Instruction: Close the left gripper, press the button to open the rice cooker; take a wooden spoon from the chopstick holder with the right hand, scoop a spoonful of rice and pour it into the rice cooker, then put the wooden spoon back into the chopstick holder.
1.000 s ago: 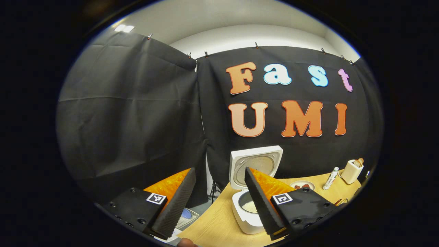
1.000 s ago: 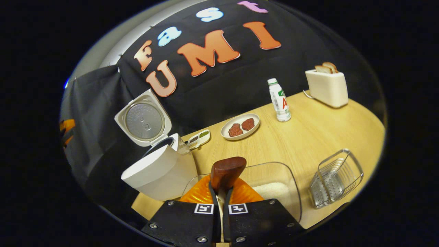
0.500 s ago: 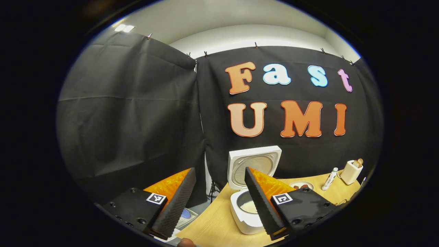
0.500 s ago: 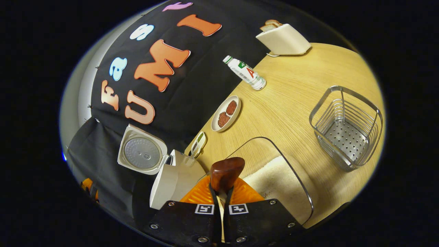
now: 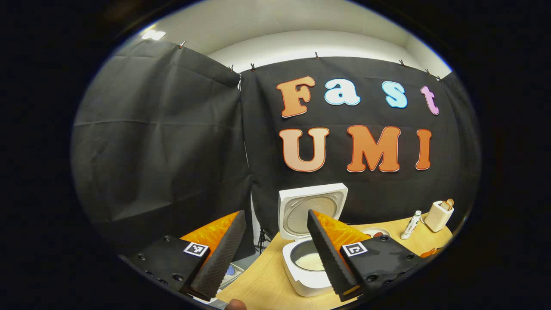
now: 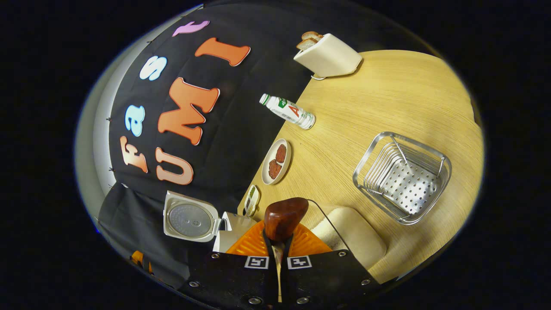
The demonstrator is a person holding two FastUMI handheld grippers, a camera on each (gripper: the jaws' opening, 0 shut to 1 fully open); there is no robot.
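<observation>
In the left gripper view the white rice cooker point(image 5: 308, 275) stands on the wooden table point(image 5: 262, 284) with its lid point(image 5: 312, 209) up and white rice in the pot. My left gripper point(image 5: 275, 212) hovers open in front of it, nothing between its fingers. In the right gripper view my right gripper point(image 6: 277, 241) is shut on the handle of the dark wooden spoon point(image 6: 285, 217), whose bowl points forward over the clear rice container point(image 6: 355, 234). The metal wire chopstick holder point(image 6: 402, 177) stands beyond on the right. The open rice cooker point(image 6: 228, 234) is low on the left.
A plate with meat pieces point(image 6: 277, 160), a small seasoning tray point(image 6: 252, 200), a bottle point(image 6: 287, 112) and a white toaster with bread point(image 6: 329, 55) line the table's far edge by the black cloth wall. Bare tabletop point(image 6: 387, 99) lies around the holder.
The right gripper has rolled and swung with the spoon, so the chopstick holder now sits nearer the view's middle and the cooker lower left. The left gripper drifted slightly, staying open.
</observation>
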